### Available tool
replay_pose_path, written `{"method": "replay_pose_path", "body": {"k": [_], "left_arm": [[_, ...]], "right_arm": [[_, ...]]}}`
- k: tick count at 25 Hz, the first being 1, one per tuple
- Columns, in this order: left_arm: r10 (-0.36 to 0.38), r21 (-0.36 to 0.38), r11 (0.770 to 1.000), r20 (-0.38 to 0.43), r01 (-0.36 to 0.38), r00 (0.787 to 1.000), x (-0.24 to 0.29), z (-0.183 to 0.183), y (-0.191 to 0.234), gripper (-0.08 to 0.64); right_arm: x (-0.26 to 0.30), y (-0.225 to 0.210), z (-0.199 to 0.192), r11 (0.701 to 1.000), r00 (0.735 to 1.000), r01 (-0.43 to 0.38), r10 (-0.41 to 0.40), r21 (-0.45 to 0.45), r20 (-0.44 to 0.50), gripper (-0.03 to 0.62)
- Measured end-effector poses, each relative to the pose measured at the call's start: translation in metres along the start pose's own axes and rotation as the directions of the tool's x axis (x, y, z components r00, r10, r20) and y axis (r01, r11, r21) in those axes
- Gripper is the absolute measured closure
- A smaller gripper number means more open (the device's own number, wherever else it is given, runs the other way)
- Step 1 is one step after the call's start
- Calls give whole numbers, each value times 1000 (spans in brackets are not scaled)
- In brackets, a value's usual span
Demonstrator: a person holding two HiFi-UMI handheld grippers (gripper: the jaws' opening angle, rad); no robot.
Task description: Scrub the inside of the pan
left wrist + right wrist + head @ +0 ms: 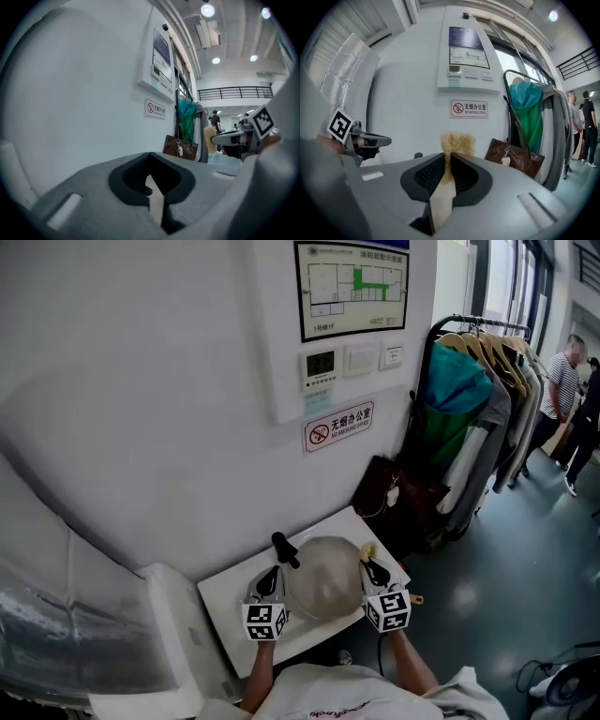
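In the head view a round grey pan (323, 587) rests on a white table (225, 601), its black handle (284, 550) pointing to the far left. My left gripper (269, 585) hovers at the pan's left rim, just near the handle; its jaws look shut and I see nothing held. My right gripper (374, 572) is at the pan's right rim, shut on a brush (367, 550) with a pale wooden handle. The tan bristles (458, 142) stick up past the jaws in the right gripper view. The pan is hidden in both gripper views.
The table stands against a white wall with a no-smoking sign (338, 426). To the right are a brown bag (398, 498) and a clothes rack (483, 409). People (562, 395) stand far right. A silver duct (37, 634) lies at the left.
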State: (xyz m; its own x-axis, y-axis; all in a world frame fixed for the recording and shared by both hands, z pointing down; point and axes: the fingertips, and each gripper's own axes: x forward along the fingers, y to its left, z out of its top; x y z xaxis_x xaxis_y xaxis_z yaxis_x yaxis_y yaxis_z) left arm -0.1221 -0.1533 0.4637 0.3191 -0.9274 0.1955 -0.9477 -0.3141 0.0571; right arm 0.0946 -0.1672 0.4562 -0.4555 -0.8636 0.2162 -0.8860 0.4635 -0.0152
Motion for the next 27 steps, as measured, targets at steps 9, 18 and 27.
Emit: {"method": "replay_pose_path", "body": {"k": [9, 18, 27], "left_arm": [[0, -9, 1000, 3, 0, 1000, 6, 2, 5, 560], [1, -10, 1000, 5, -1, 1000, 10, 2, 9, 560], [8, -21, 1000, -11, -8, 1000, 13, -5, 14, 560]], "right_arm": [[9, 0, 1, 1000, 1000, -3, 3, 13, -1, 541], [16, -7, 0, 1000, 1000, 8, -8, 22, -1, 541], [20, -2, -7, 1000, 1000, 0, 0, 27, -20, 541]]}}
